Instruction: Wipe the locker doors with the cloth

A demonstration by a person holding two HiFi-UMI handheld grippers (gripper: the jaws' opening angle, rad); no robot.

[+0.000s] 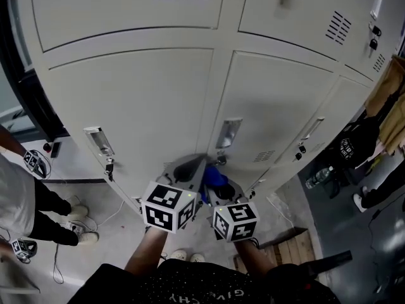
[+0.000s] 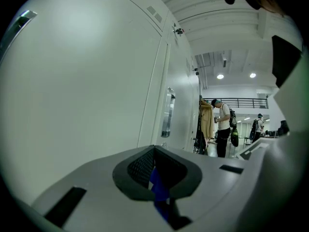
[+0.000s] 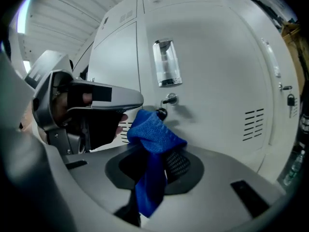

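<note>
Before a bank of cream lockers, three lower locker doors in sight, two grippers meet. The right gripper has its jaws closed on the one blue cloth. The left gripper has its jaws closed too, pinching a sliver of it.

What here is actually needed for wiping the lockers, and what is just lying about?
For the job: cloth, pinched in both the left gripper and the right gripper; locker doors.

Just lying about: bottle, pallet, hanging coats.
</note>
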